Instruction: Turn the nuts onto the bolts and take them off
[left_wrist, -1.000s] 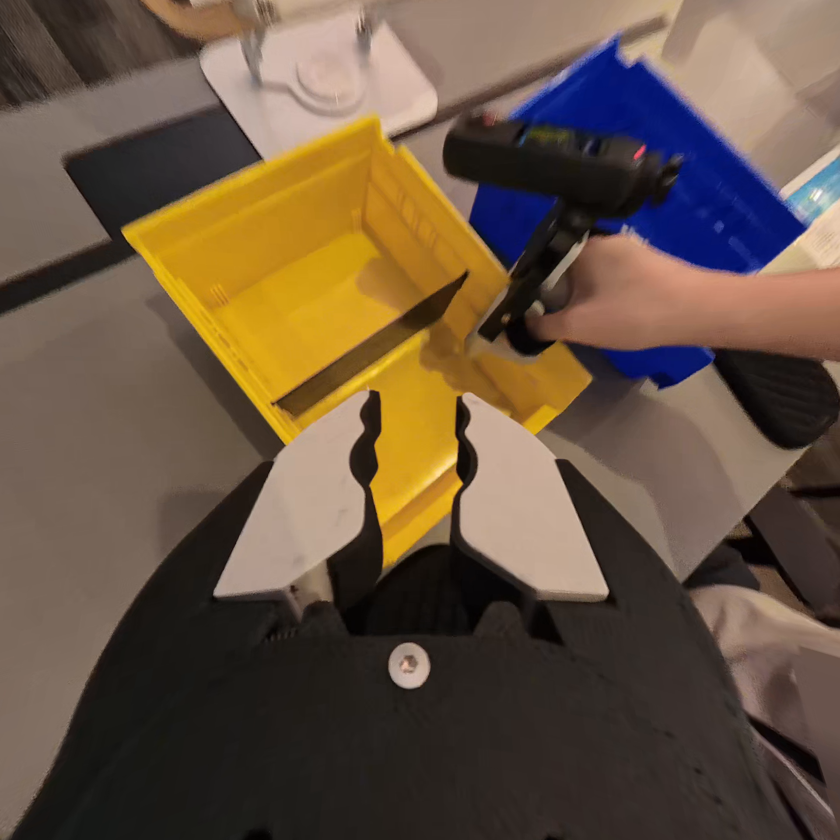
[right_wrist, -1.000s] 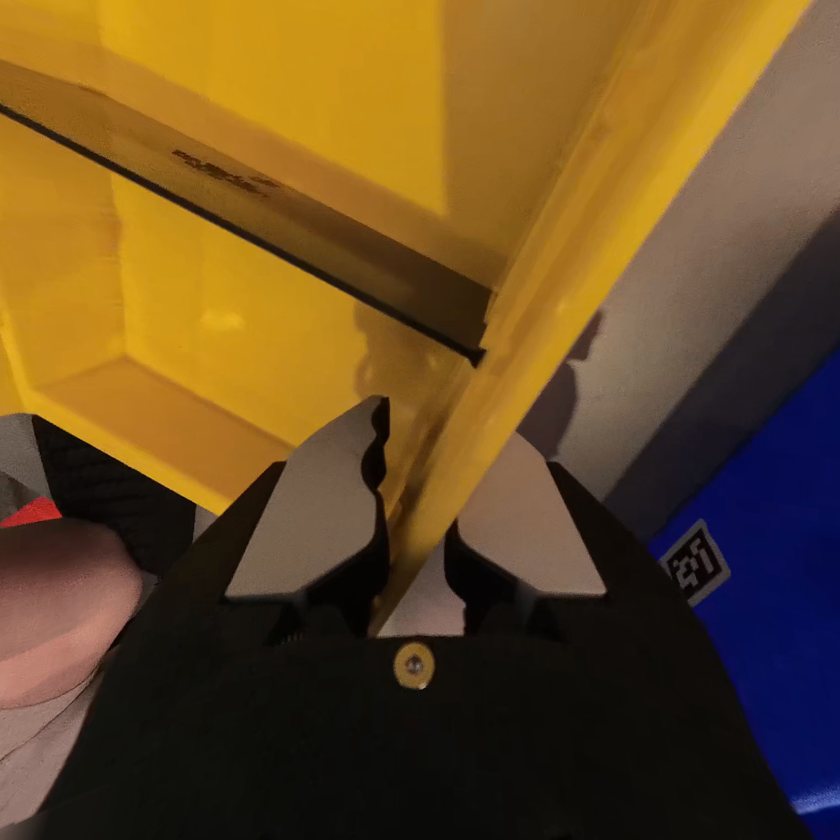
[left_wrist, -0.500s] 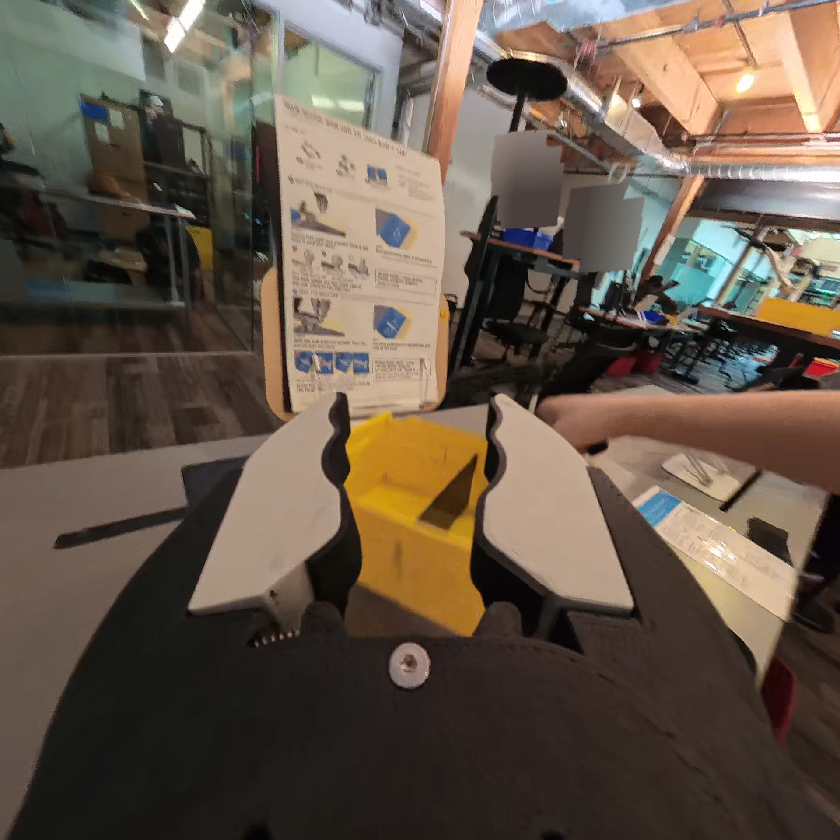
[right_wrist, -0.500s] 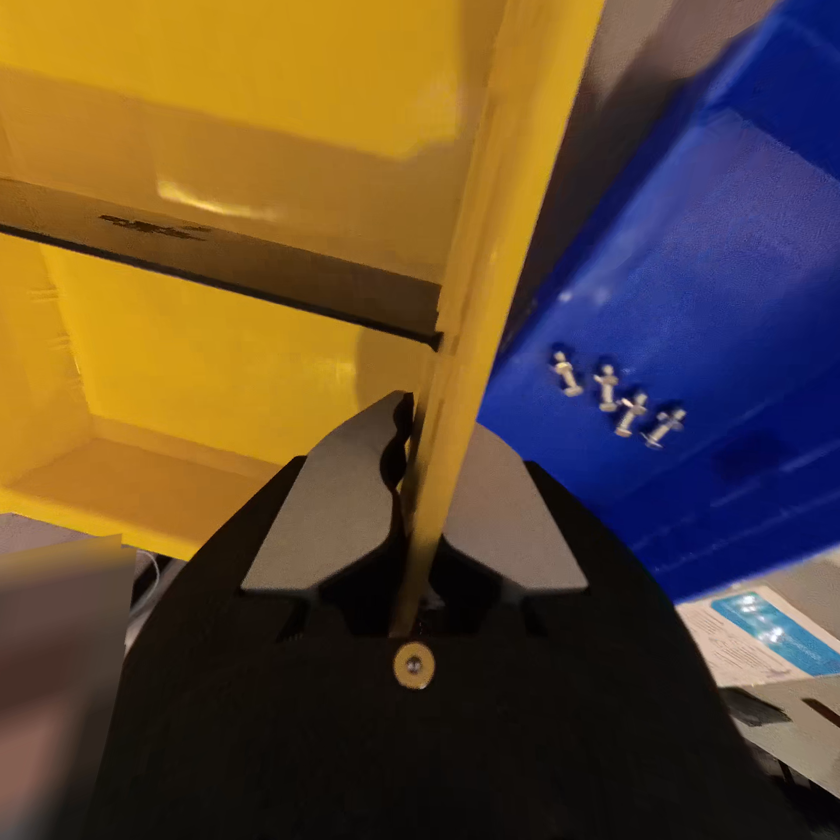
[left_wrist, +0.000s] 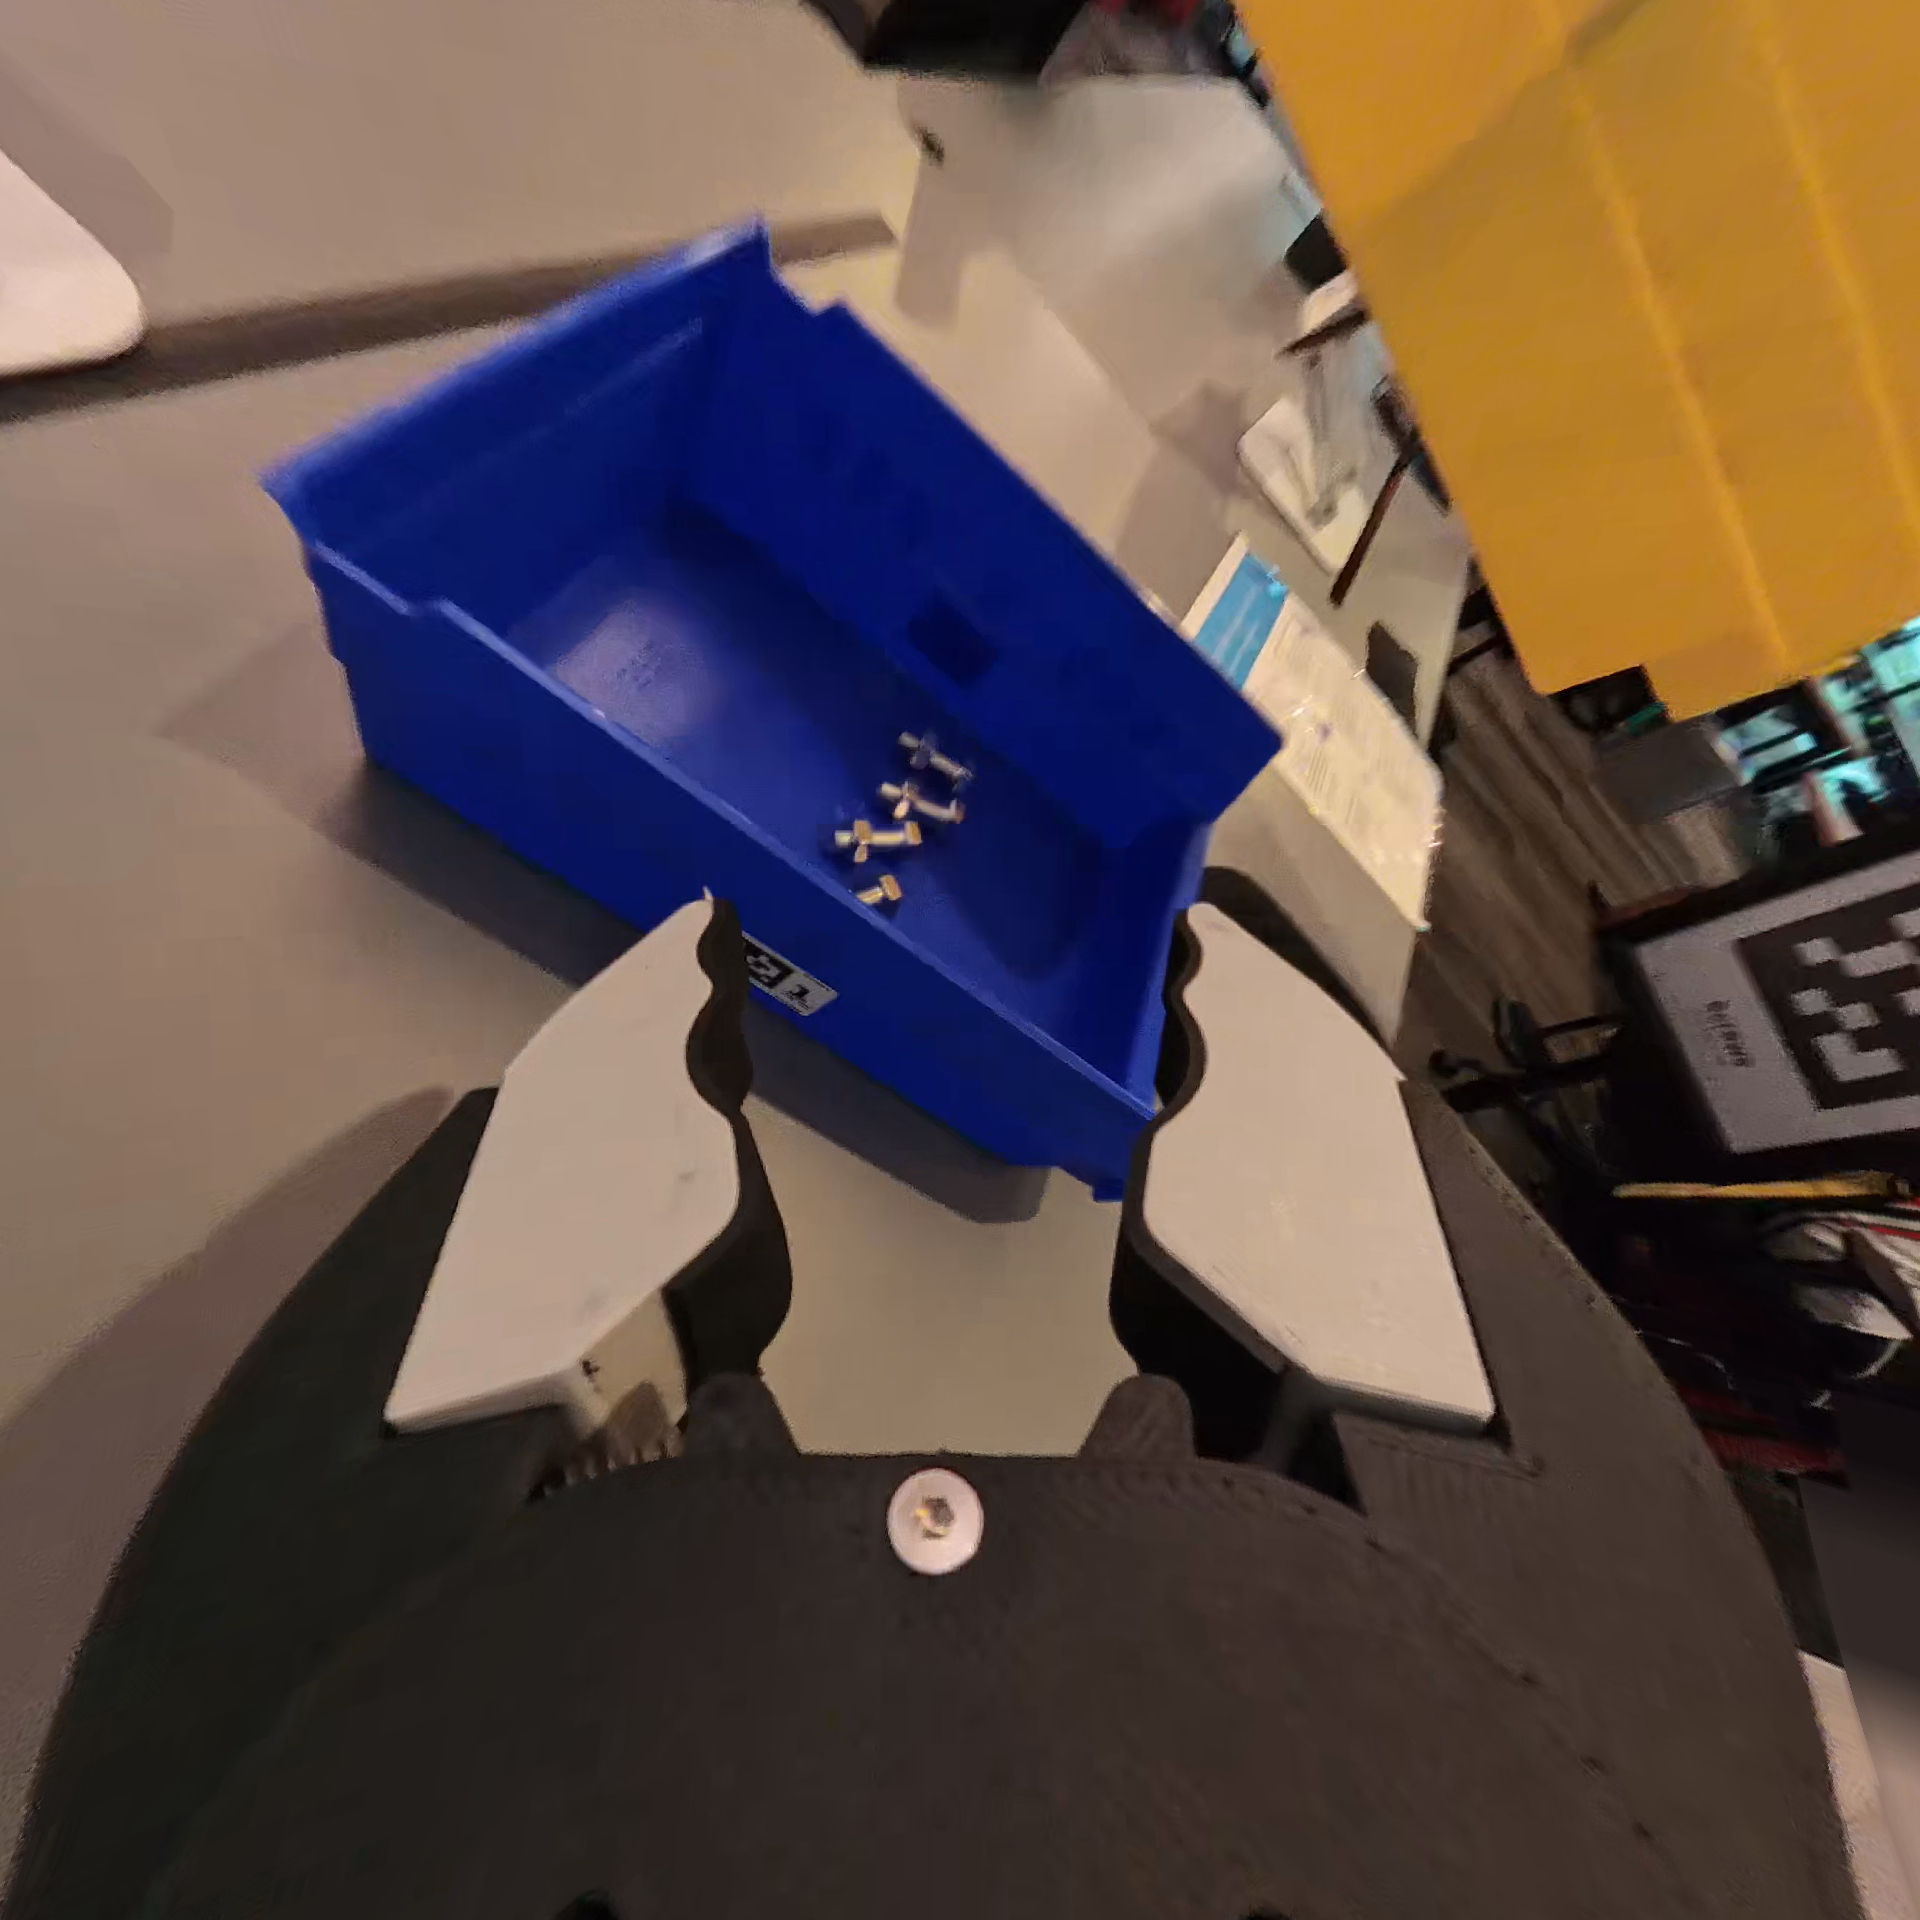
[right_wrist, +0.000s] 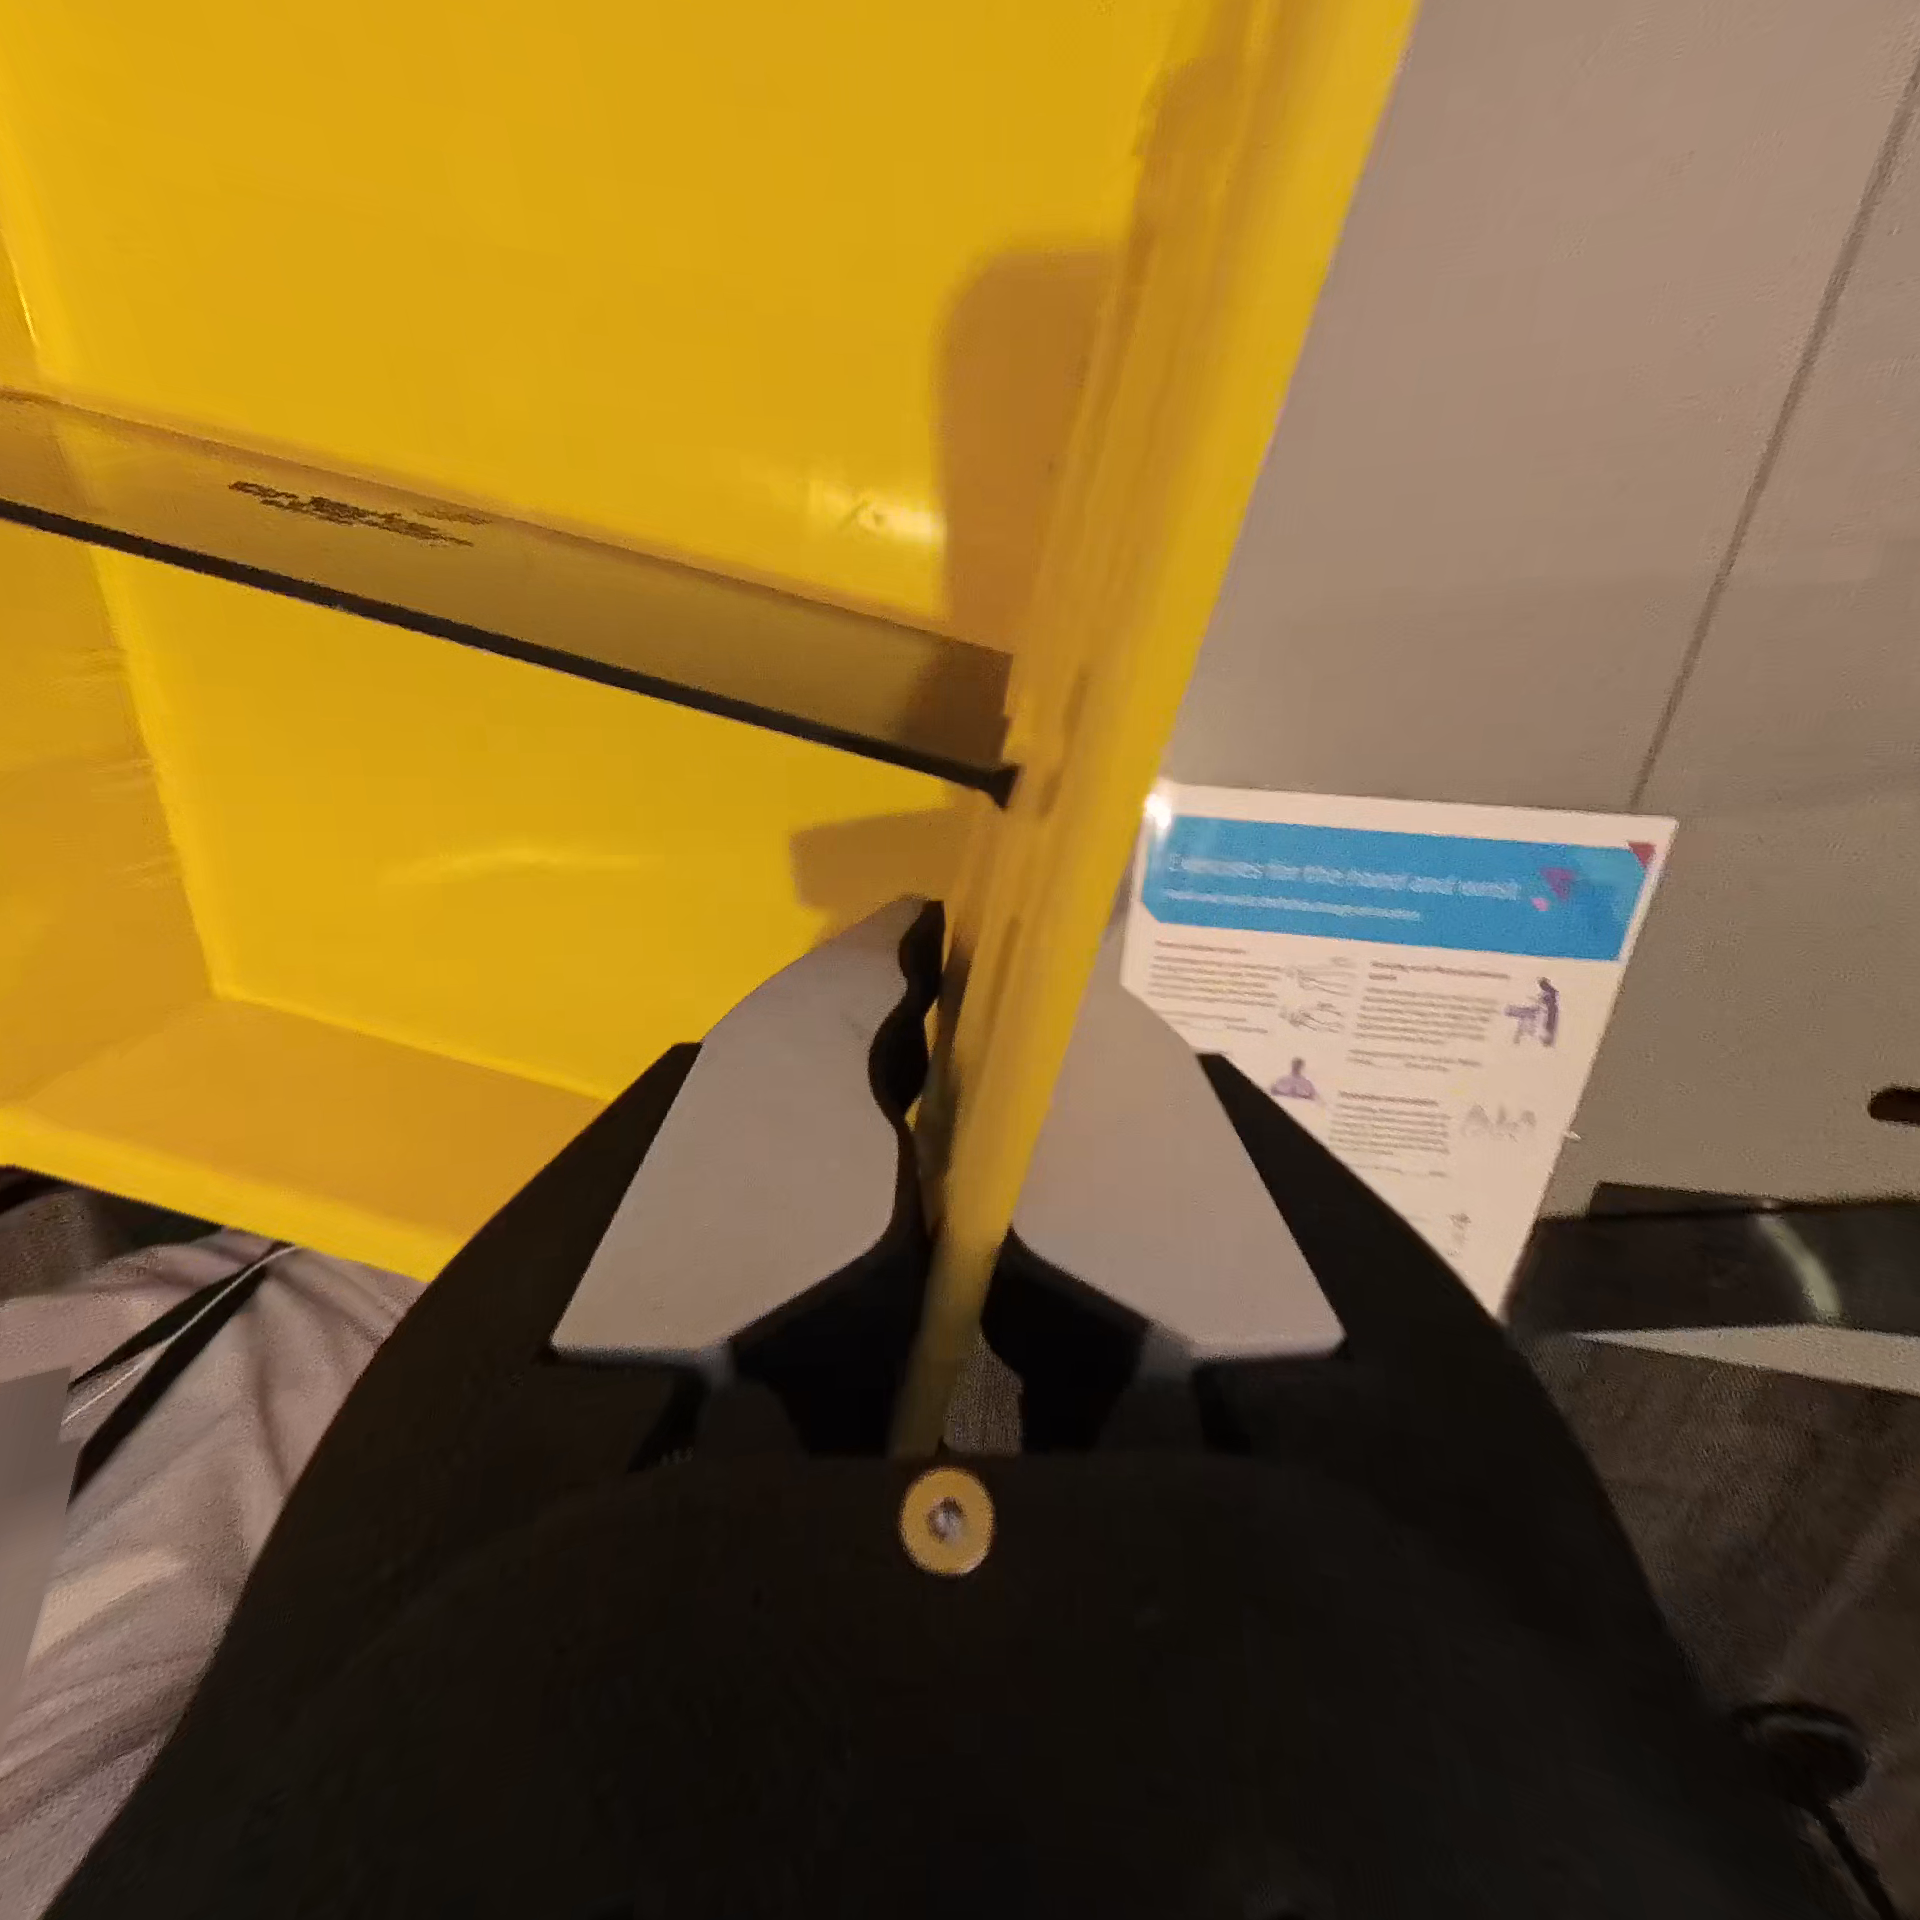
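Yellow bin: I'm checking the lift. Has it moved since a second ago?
Yes. The yellow bin left the table, now held up right of the blue bin.

Dim warm indoor light, soft shadows, motion blur, wide-angle edge distortion.

The blue bin (left_wrist: 727, 665) is left open from above, its floor occupied only by a few small bolts (left_wrist: 902, 816) near one end, while the space up and to the right is blocked by the raised yellow bin (left_wrist: 1621, 312), and bare desk (left_wrist: 156, 883) is offered on the left.
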